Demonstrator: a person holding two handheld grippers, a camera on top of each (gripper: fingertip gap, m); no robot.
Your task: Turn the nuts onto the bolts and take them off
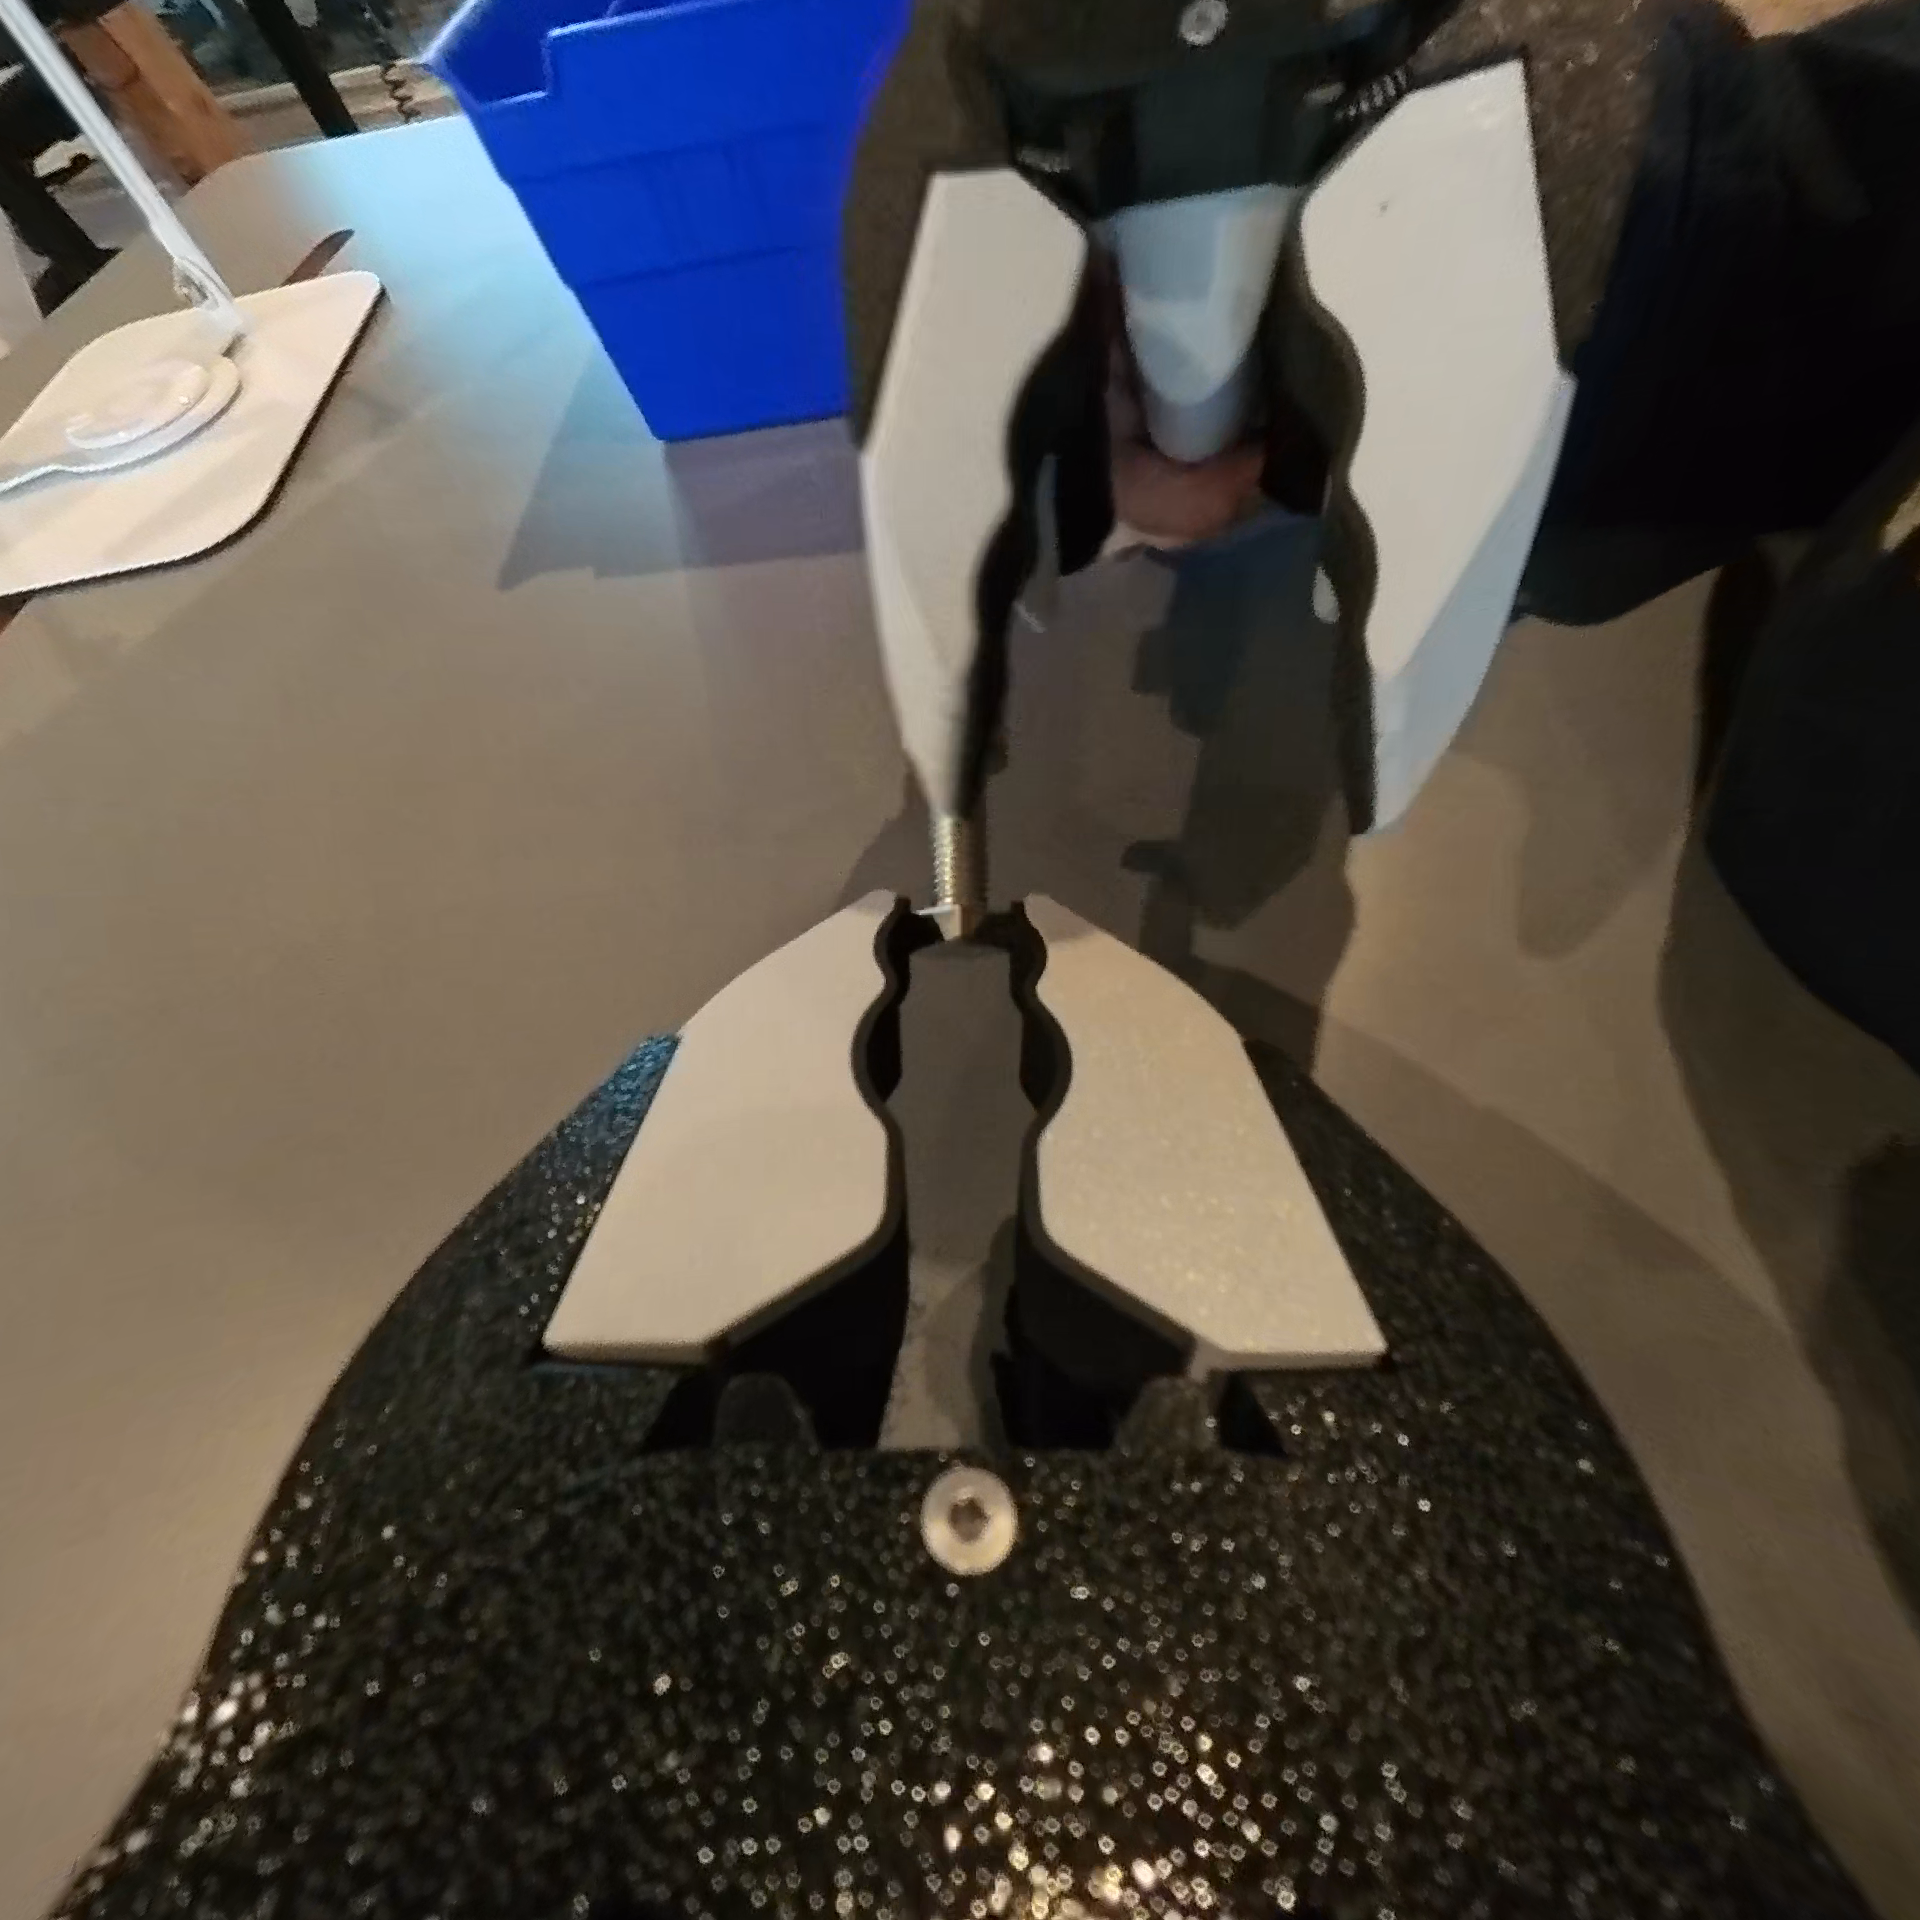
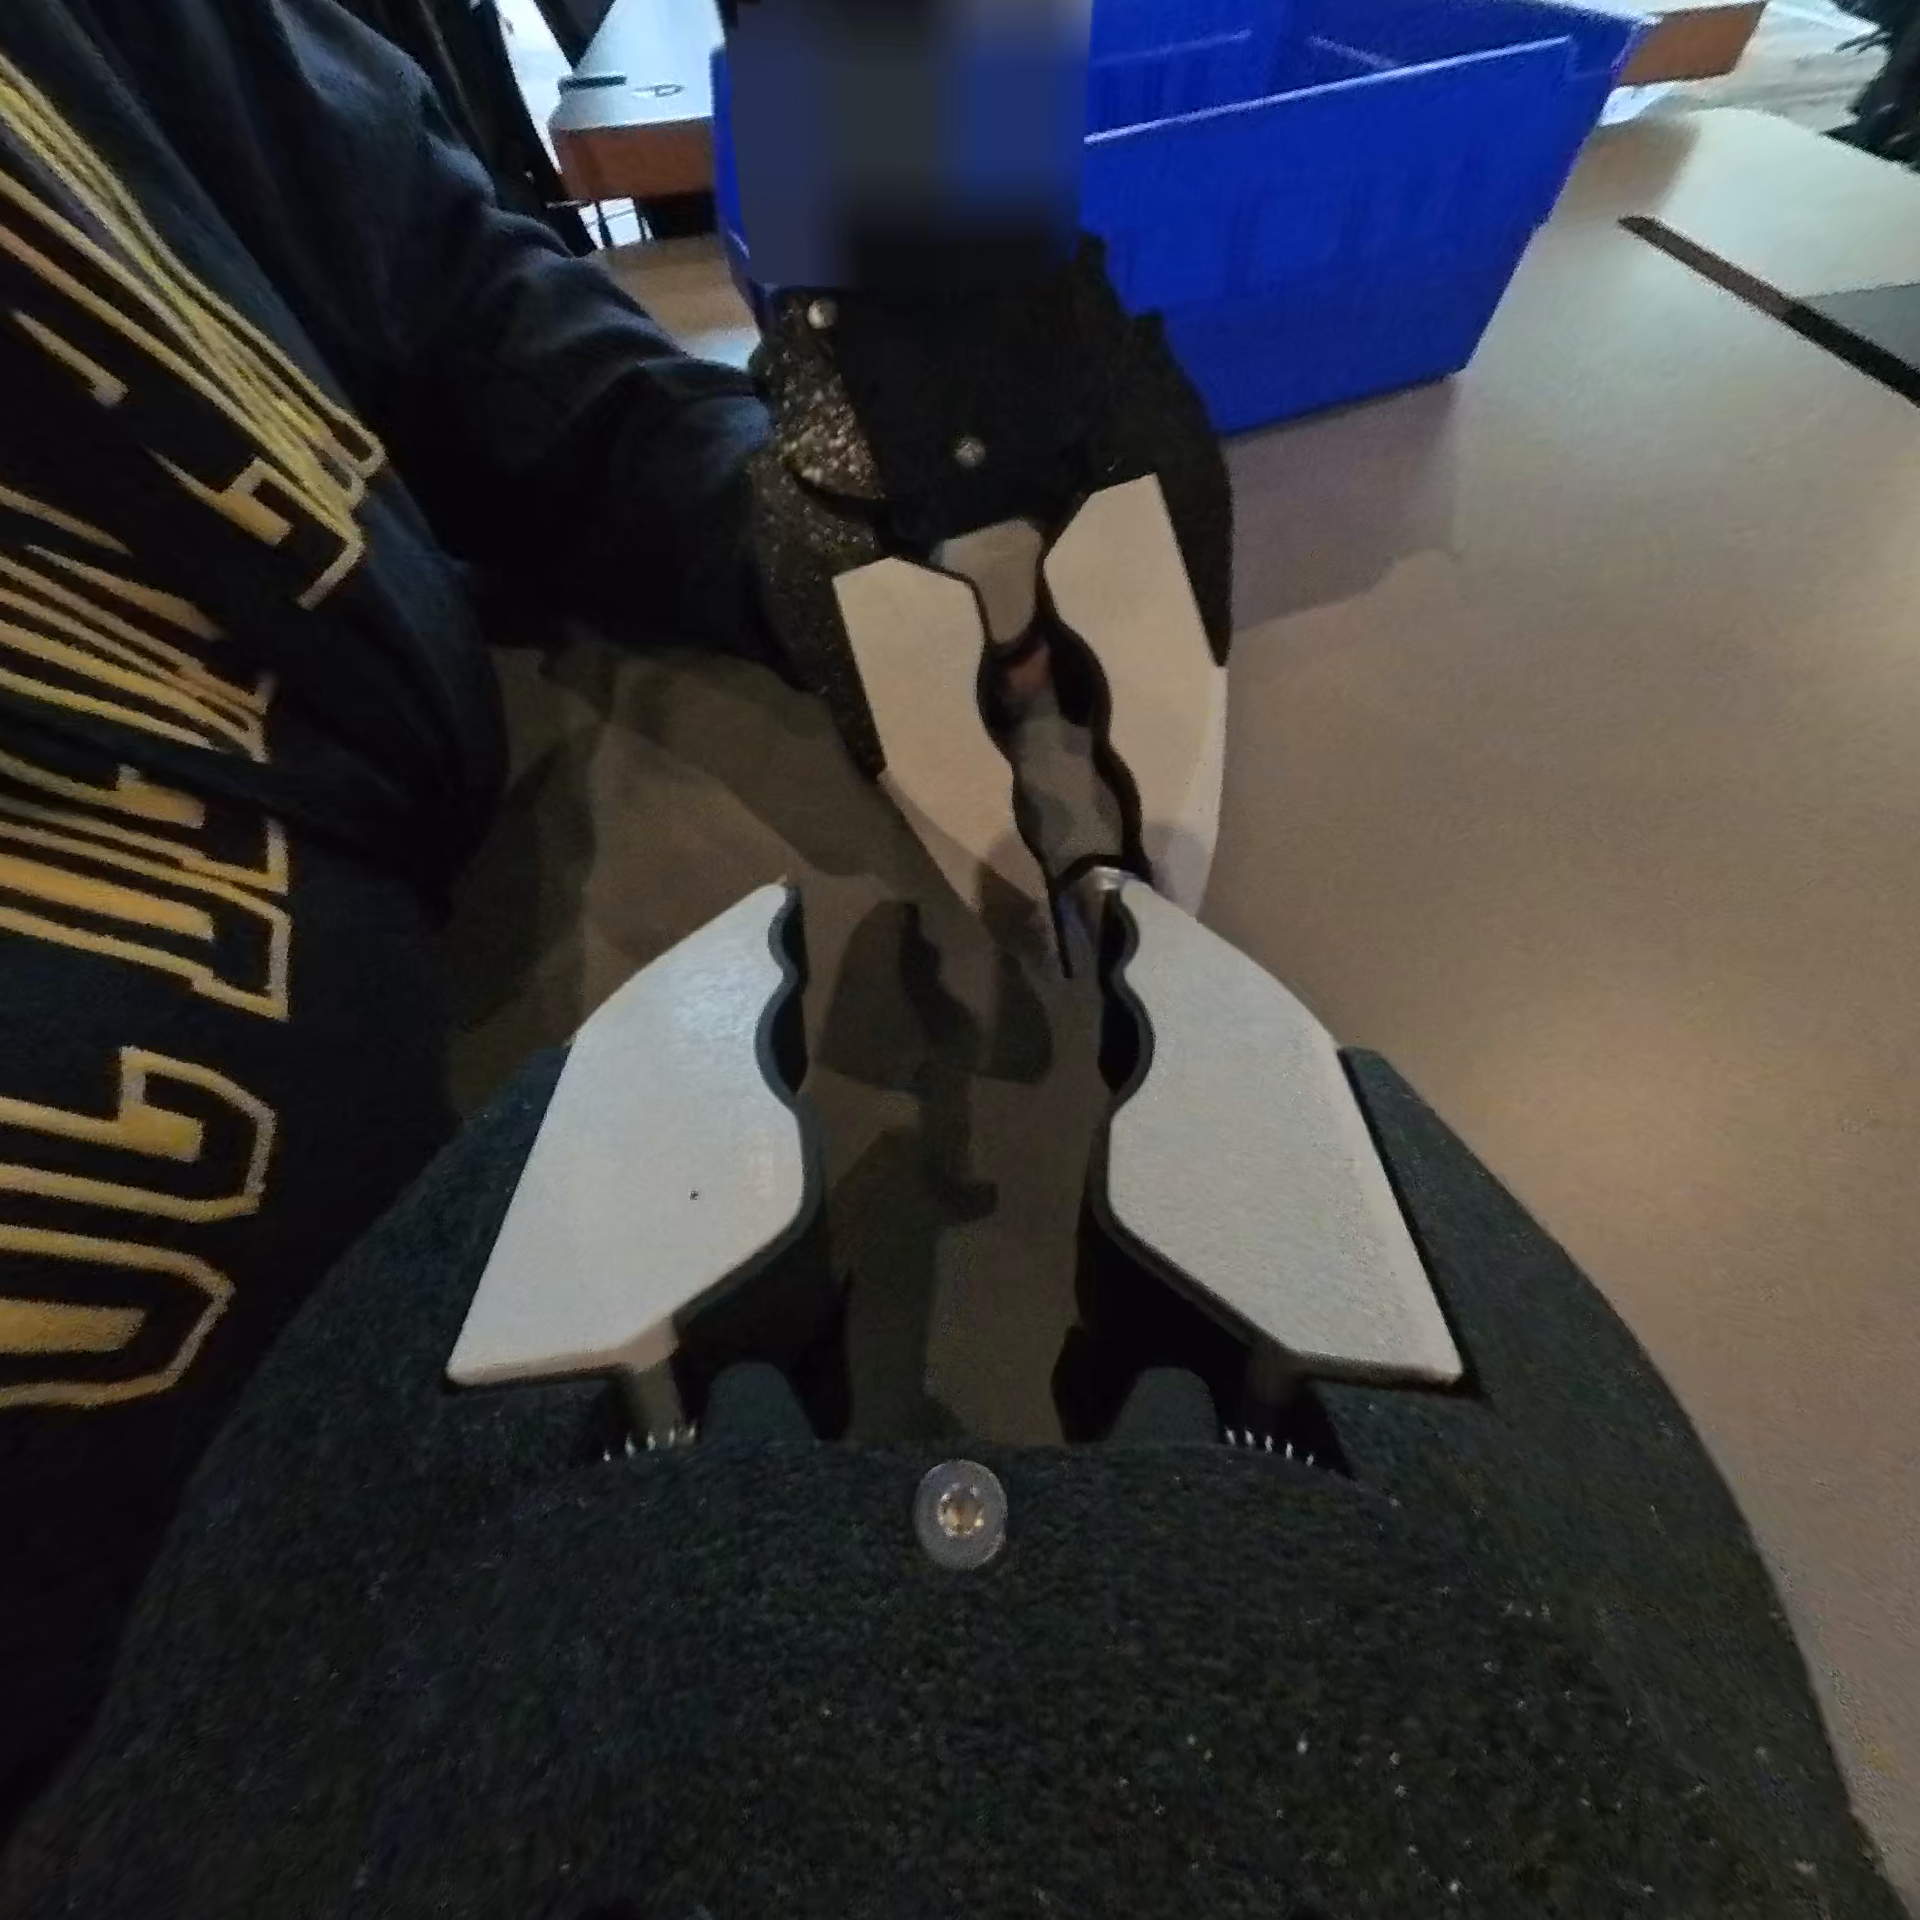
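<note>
My left gripper (image 1: 956,920) is shut on the near end of a silver threaded bolt (image 1: 953,868), held above the grey table (image 1: 364,831). The bolt's shaft points away from it. I cannot tell if a nut sits between the tips. My right gripper (image 1: 1158,810) comes in from above, open wide, and one of its fingertips (image 1: 948,779) touches the bolt's far end. In the right wrist view my right gripper (image 2: 956,904) is open, and its right finger meets the bolt (image 2: 1103,883) held by the left gripper (image 2: 1101,914).
A blue plastic bin (image 1: 707,239) stands on the table behind the grippers; it also shows in the right wrist view (image 2: 1351,208). A white flat base with a stem (image 1: 177,416) lies at the far left. A person's dark sleeve and sweatshirt (image 2: 260,623) fill the left. My hands' fingertips stand some 4 cm from each other.
</note>
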